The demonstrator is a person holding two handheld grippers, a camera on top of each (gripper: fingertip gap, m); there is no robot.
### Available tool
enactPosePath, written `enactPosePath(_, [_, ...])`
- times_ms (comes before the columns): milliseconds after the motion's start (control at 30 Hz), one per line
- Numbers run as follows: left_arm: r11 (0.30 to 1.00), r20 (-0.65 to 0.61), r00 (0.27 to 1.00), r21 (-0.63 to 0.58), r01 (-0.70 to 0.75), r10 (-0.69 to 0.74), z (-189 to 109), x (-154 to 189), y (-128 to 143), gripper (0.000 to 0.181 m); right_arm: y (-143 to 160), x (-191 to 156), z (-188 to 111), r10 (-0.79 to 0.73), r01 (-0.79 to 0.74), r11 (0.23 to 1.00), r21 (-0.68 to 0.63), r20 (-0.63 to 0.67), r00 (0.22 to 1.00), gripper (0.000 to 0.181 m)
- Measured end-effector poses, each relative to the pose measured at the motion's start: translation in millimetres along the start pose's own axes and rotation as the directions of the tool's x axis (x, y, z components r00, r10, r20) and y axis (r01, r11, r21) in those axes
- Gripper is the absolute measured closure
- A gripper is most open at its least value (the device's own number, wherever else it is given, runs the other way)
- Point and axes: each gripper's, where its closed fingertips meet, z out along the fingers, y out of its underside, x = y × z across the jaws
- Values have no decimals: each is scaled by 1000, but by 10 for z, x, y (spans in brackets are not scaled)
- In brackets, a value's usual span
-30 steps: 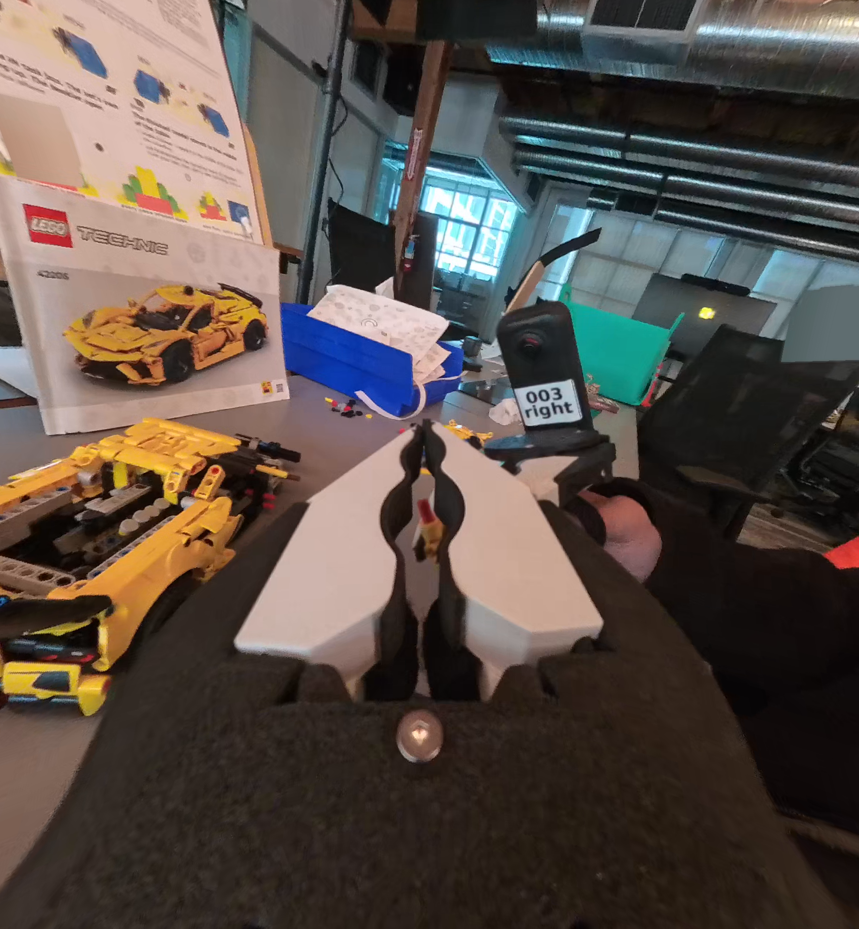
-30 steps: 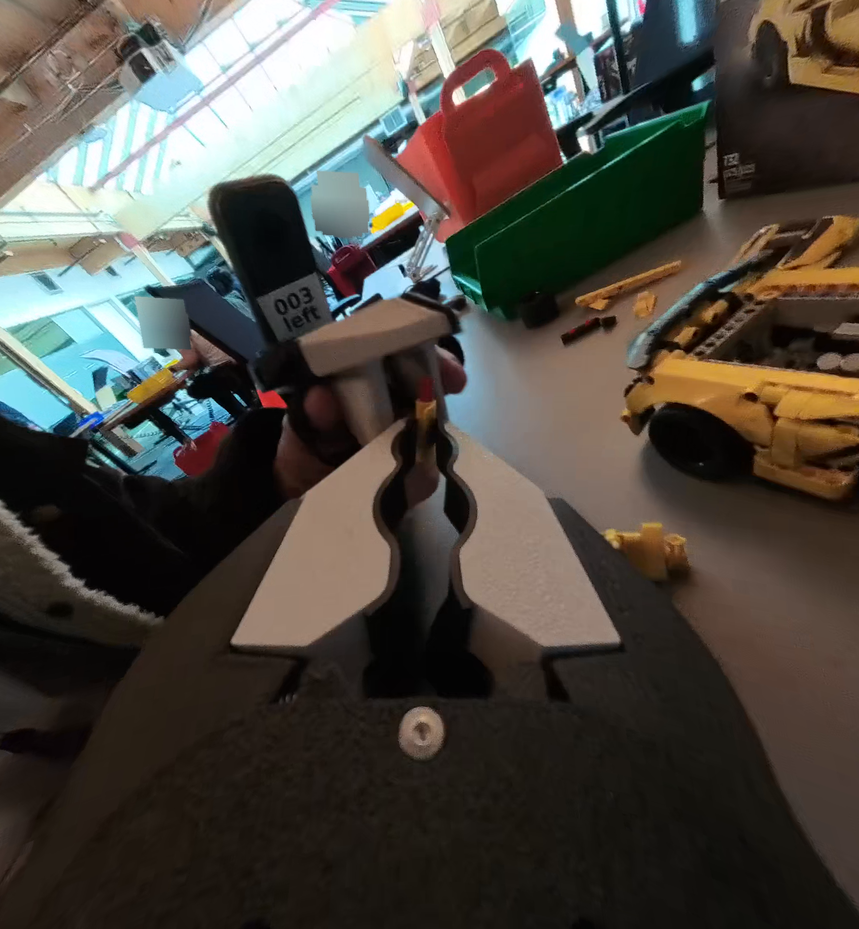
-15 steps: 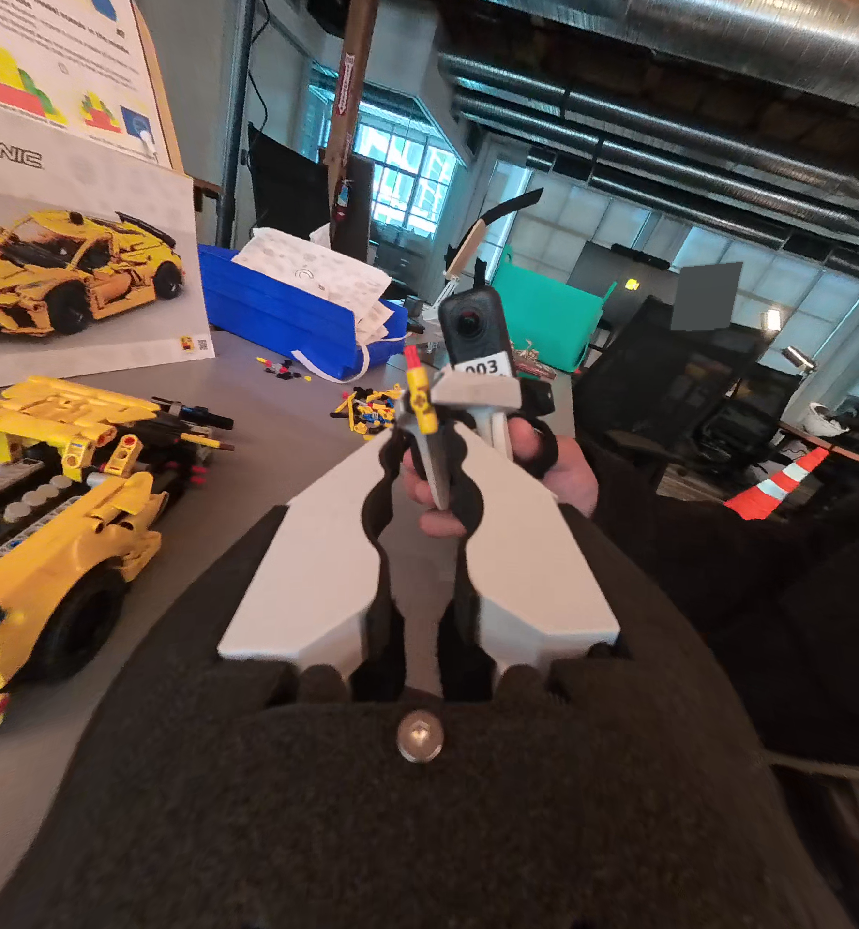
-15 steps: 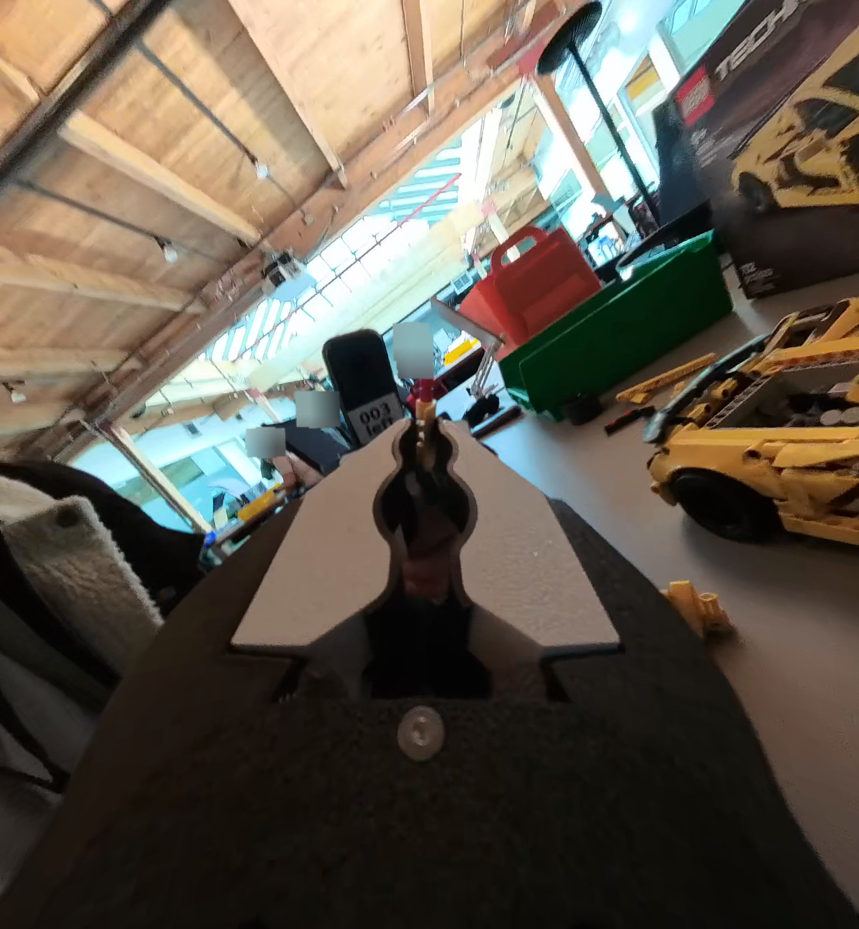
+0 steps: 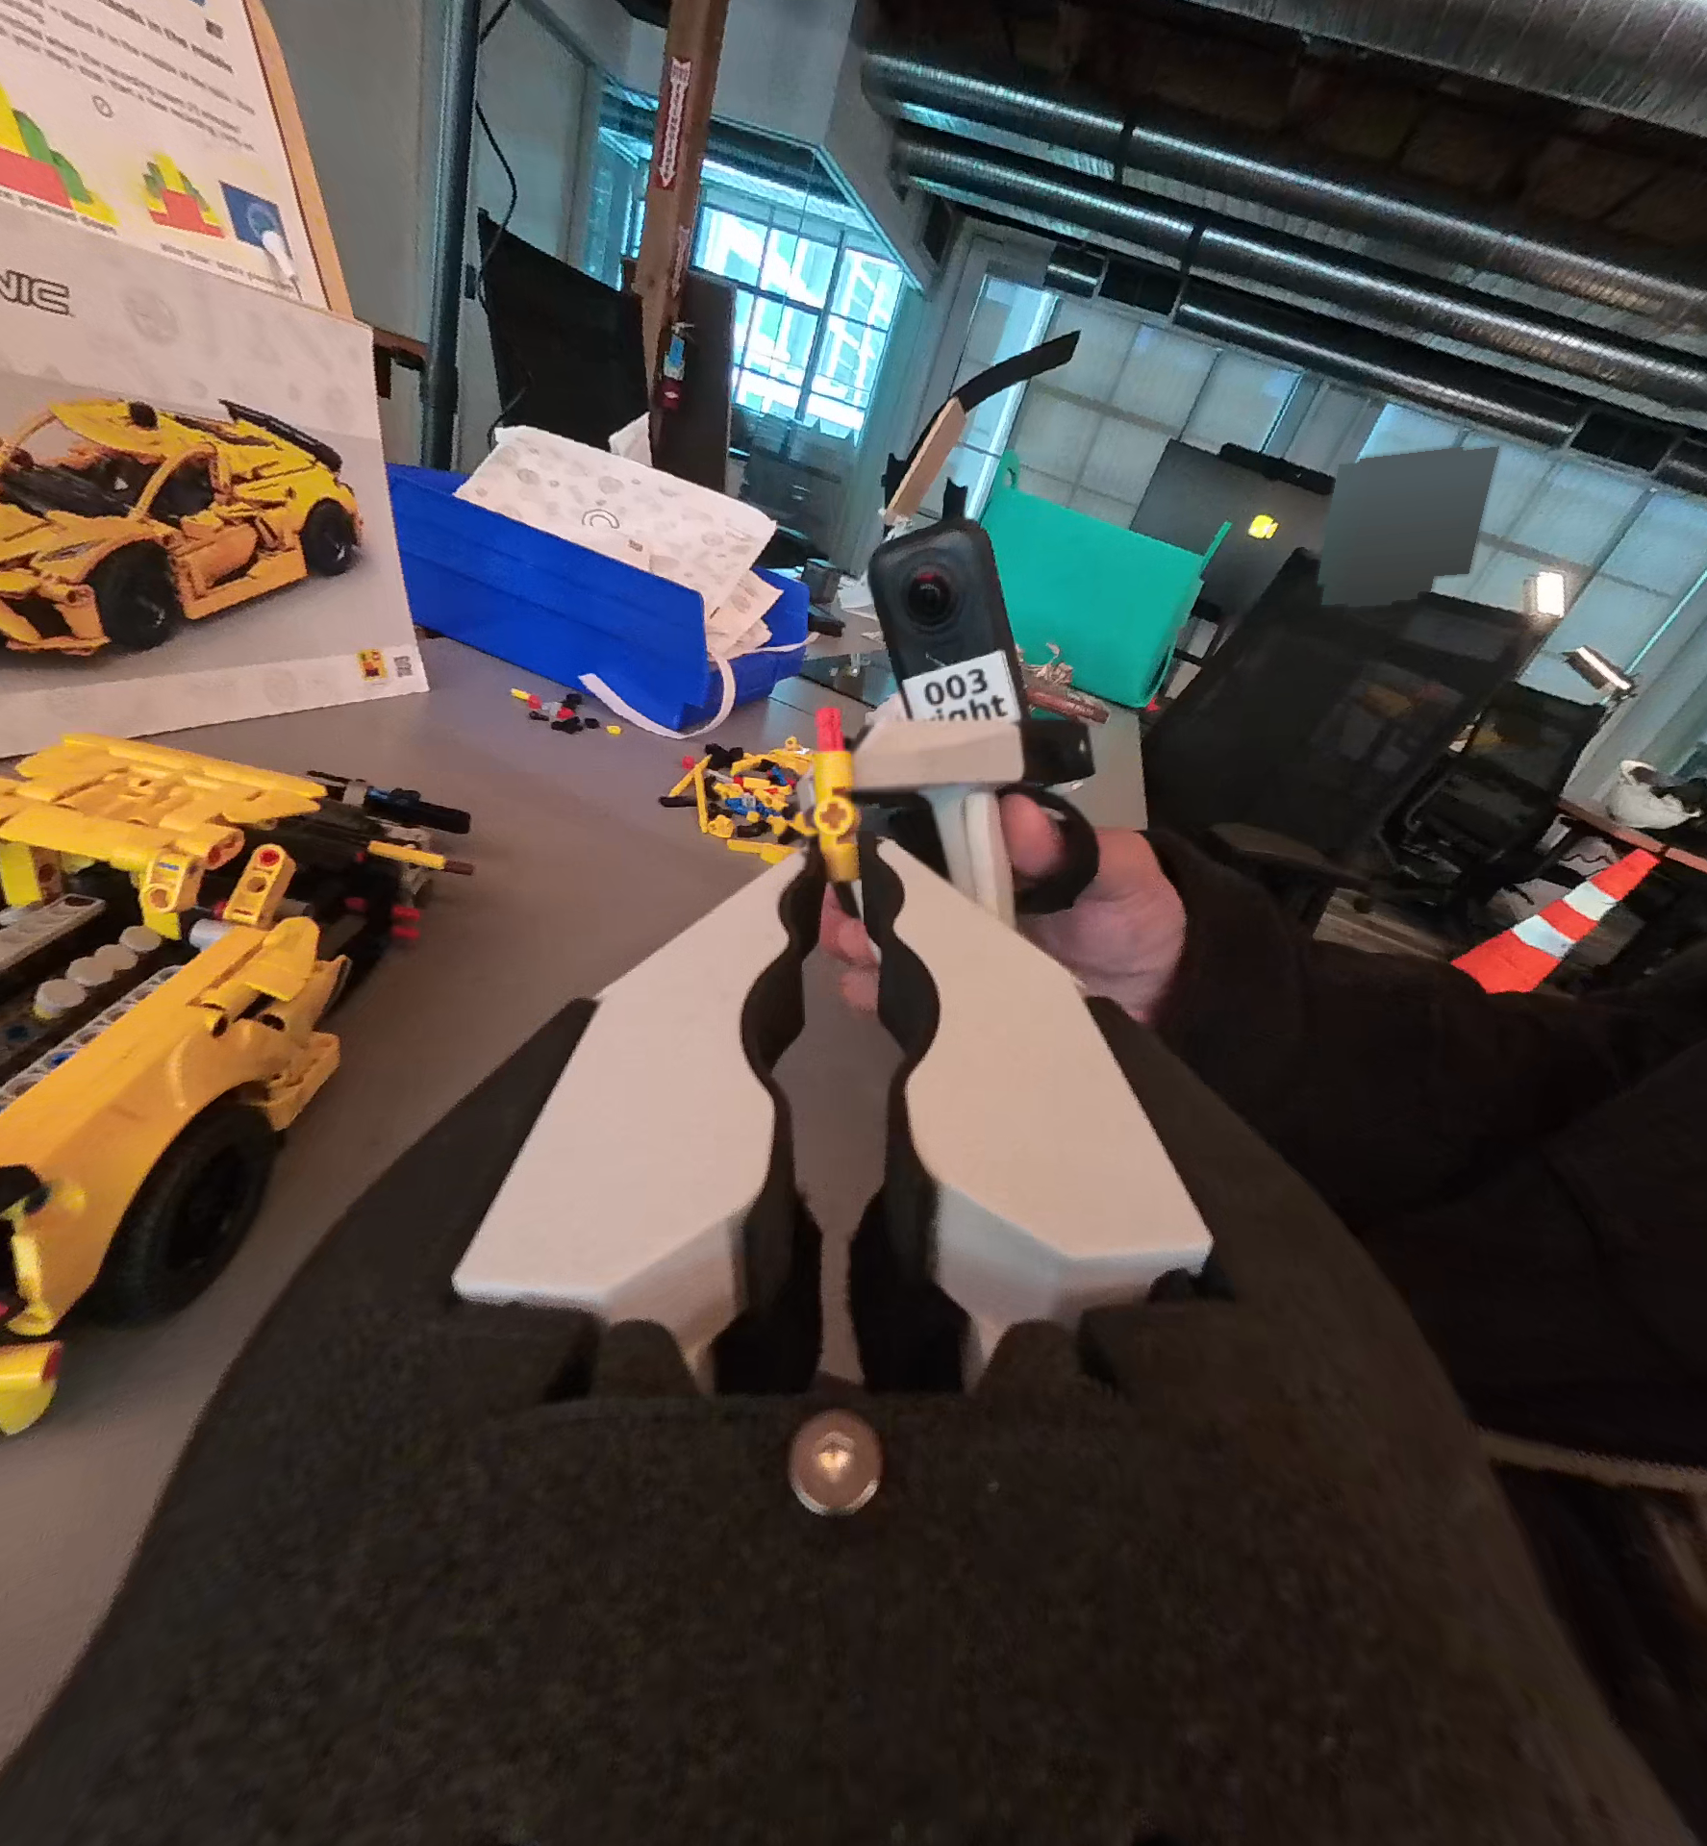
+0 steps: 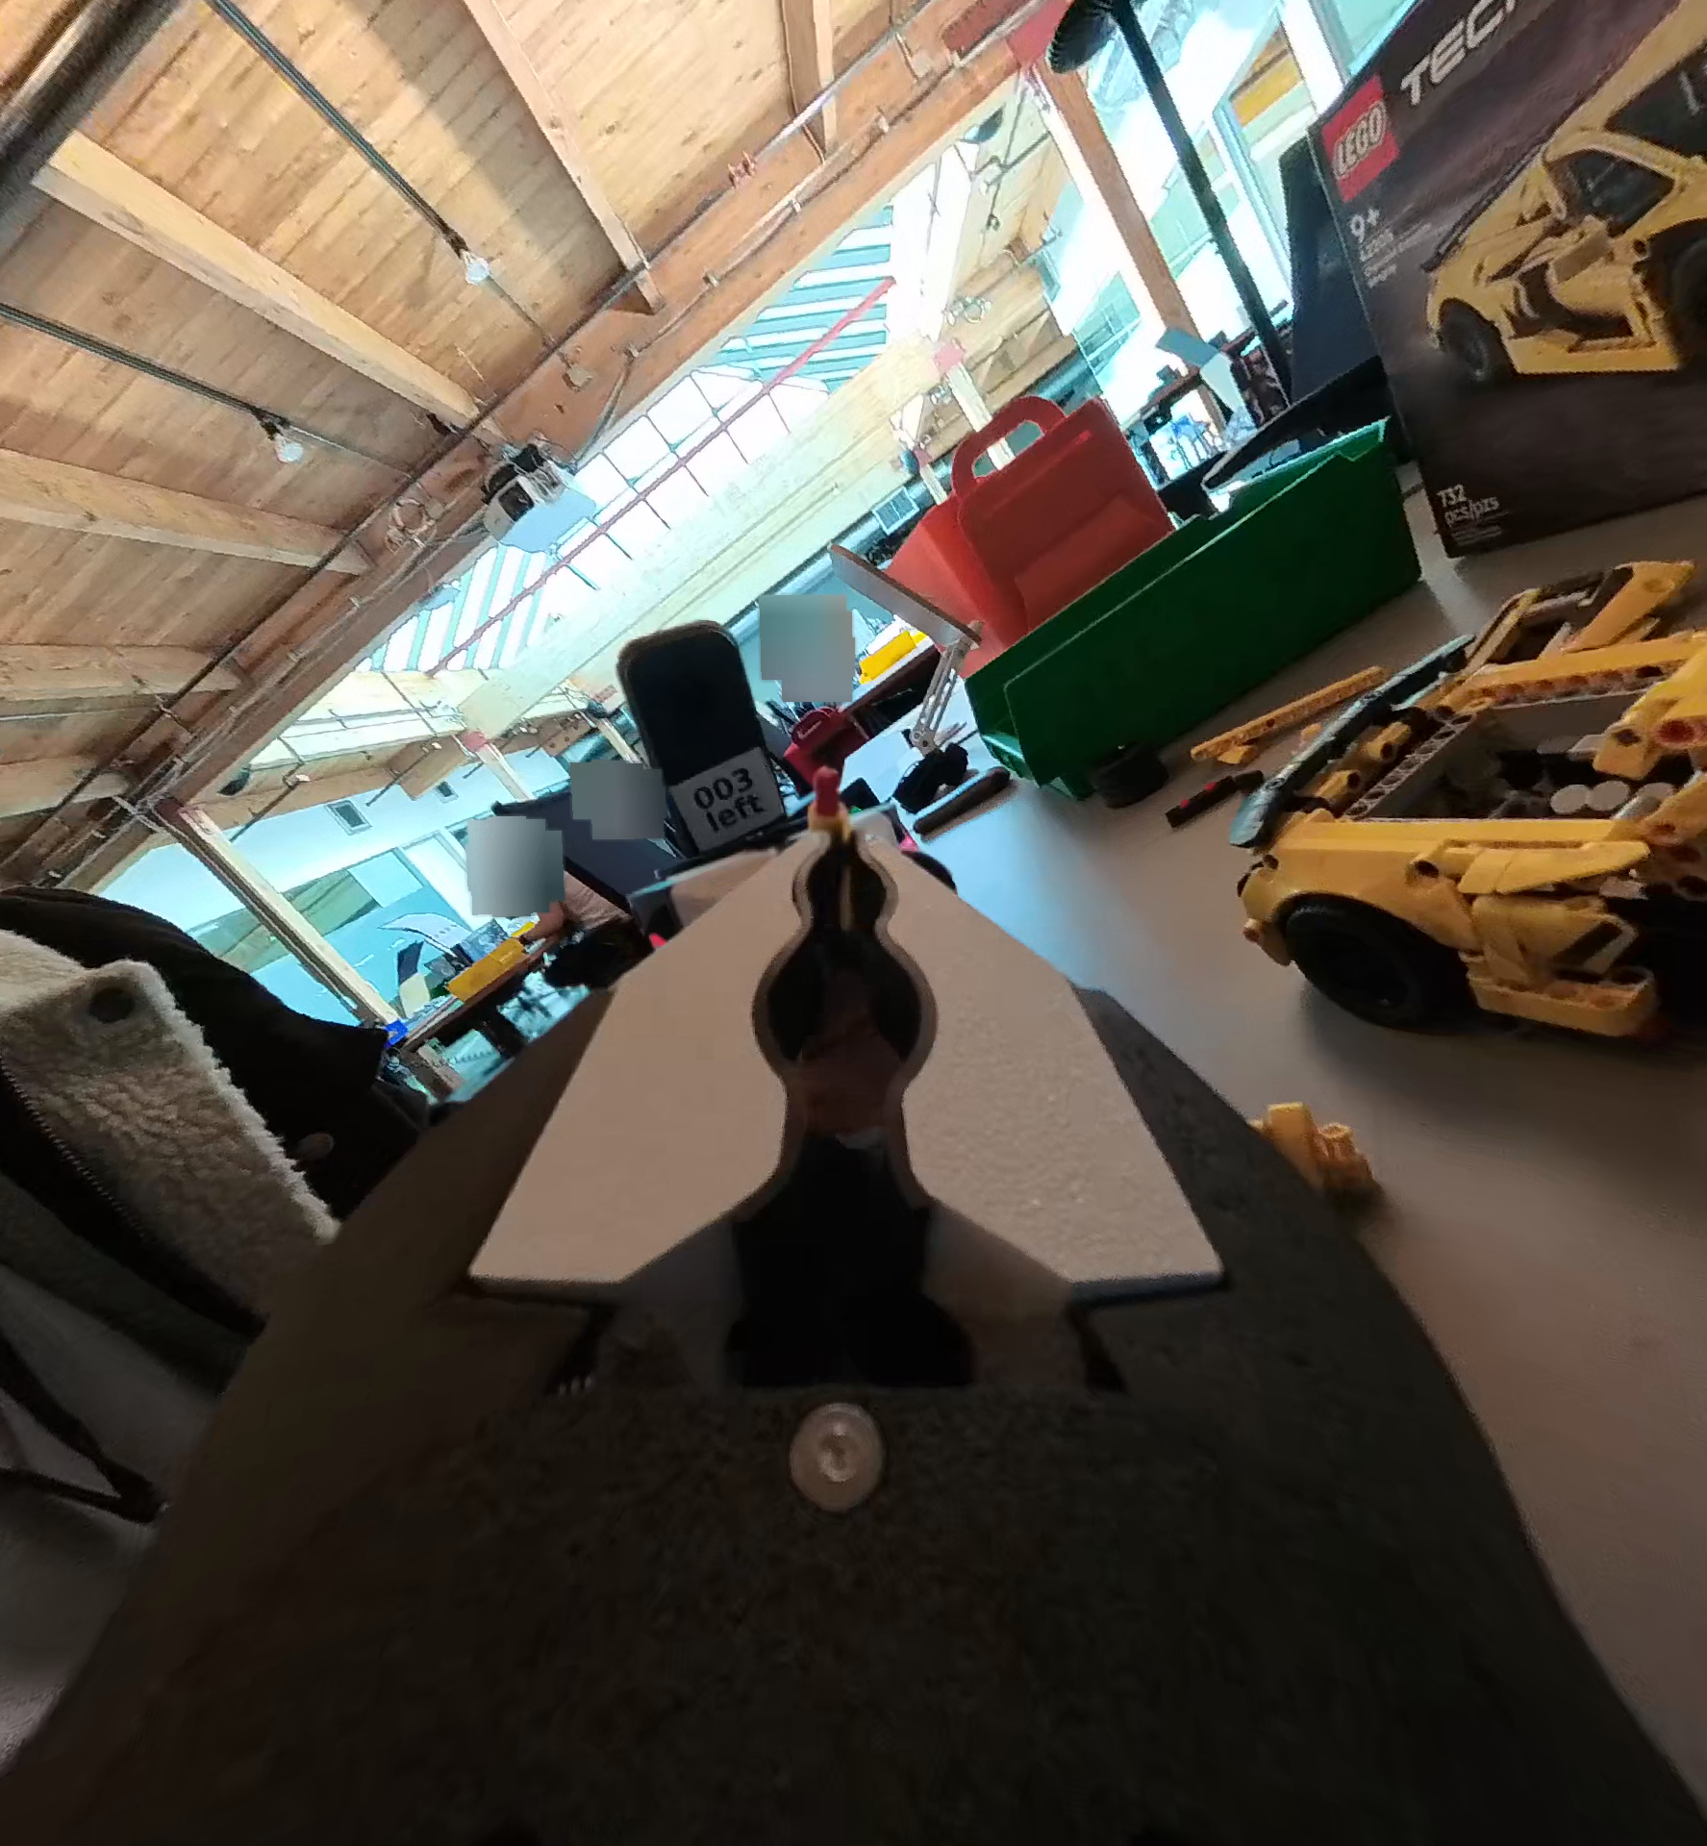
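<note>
A small yellow brick piece with a red pin [image 5: 834,799] is held in the air between the two grippers. My left gripper [image 5: 837,871] is shut on its lower end at the fingertips. The right gripper, held by a hand, meets it from the right and grips the same piece. In the right wrist view my right gripper [image 6: 837,857] is shut on the piece [image 6: 829,799], whose red tip sticks out above the fingertips. The partly built yellow model car [image 5: 130,999] stands on the grey table [image 5: 569,879] to the left, and shows at the right in the right wrist view [image 6: 1528,869].
A blue bin with paper bags [image 5: 549,609], a pile of loose pieces [image 5: 739,799] and a propped booklet [image 5: 160,519] lie behind the car. A green bin [image 6: 1209,649], a red carrier [image 6: 1039,529], the car's box [image 6: 1578,250] and a loose yellow piece [image 6: 1314,1149] also show. My two grippers' fingertips are within a few centimetres of each other.
The piece sat deep between my left fingers a second ago; it now stands at the fingertips. Both grippers have tilted upward and come nose to nose on it.
</note>
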Motion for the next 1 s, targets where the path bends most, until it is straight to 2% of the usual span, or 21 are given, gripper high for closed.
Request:
enactPosePath(167, [997,-20,999,60,50,-48,-34,-8,-103,174,139,-16,68,-21,21,997,-71,-1,1000,181])
enactPosePath(467, [998,-30,999,54,31,-29,-24,22,-90,170,62,-45,40,4,-3,1000,-25,22,1000,181])
enactPosePath(600, [996,-4,998,59,-67,68,-33,50,-101,175,65,-70,49,20,-19,1000,-22,48,999,181])
enactPosePath(700, [985,53,985,43,-169,166,-29,36,-102,175,34,-40,35,-55,55,998,-16,9,998,178])
enactPosePath(800, [970,104,966,26,-241,237,-28,12,-104,175,19,-13,27,-64,64,998,-7,-9,998,174])
enactPosePath(833, [968,126,960,17,-252,248,-32,-19,-101,175,-7,-34,16,-80,80,997,9,4,997,162])
enactPosePath(867, [967,148,956,0,-255,252,-35,-60,-86,175,-53,-138,-10,-109,106,993,43,70,992,151])
enactPosePath(900, [969,137,960,-7,-246,244,-30,-56,-68,175,-93,-144,-34,-111,106,992,69,73,991,152])
enactPosePath(1000, [969,96,965,-8,-246,246,-2,19,-46,175,-28,-189,-4,-133,130,991,37,100,986,158])
